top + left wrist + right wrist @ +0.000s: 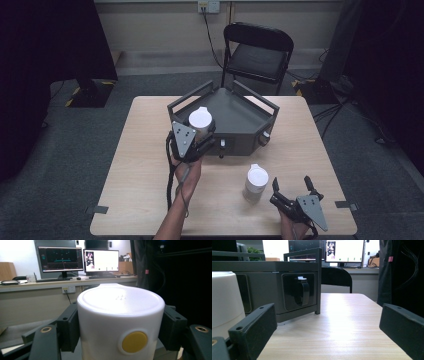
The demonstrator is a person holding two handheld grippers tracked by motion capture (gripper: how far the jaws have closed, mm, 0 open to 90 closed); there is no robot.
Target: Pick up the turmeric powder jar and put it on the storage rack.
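A white lidded canister (201, 122) with a yellow round button (134, 341) is held upright in my left gripper (198, 142), shut on its sides, lifted at the front left edge of the dark grey tray unit (235, 117). The same canister (120, 322) sits squeezed between both black pads in the left gripper view. A second white canister (256, 183) stands on the table near the front, just left of my right gripper (291, 186), which rests open on the table. That canister (223, 302) is at the left edge of the right gripper view, outside the jaws.
The grey unit has a railed top, a black latch (301, 292) and knobs (263, 139) on its front faces. A black folding chair (257, 52) stands behind the wooden table (145, 175). Monitors (101, 260) sit on a desk beyond.
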